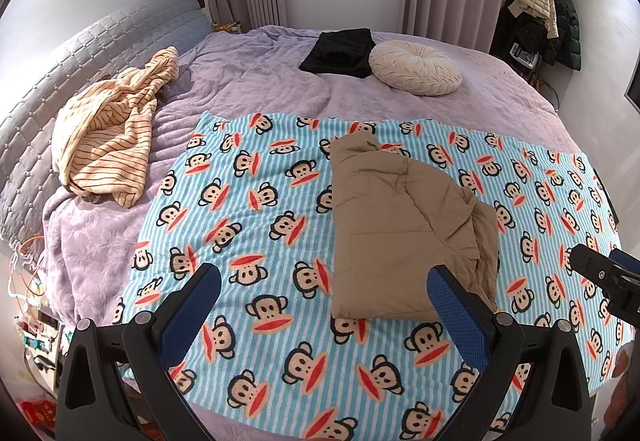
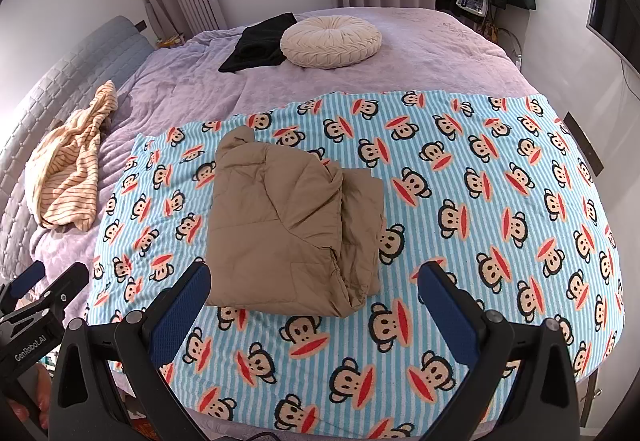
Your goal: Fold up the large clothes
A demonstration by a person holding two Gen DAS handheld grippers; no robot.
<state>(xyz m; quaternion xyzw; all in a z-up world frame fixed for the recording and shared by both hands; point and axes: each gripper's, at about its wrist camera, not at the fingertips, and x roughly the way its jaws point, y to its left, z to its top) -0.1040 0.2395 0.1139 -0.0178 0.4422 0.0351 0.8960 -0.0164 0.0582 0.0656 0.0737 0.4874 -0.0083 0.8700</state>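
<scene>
Padding makes the folded tan jacket (image 2: pixel 292 225) soft, light, springy; both tongs (image 1: pixel 324 293) (image 2: pixel 314 291) gape empty, so pinch its near hem.

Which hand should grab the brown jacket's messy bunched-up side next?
Probably the right tool. The brown jacket has its bunched edge between that tool's open fingers. From the left tool, open too, the jacket sits off toward the right finger.

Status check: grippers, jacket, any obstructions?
Left gripper and right gripper open, holding nothing. Tan jacket folded on monkey blanket. Nothing in the way.
</scene>
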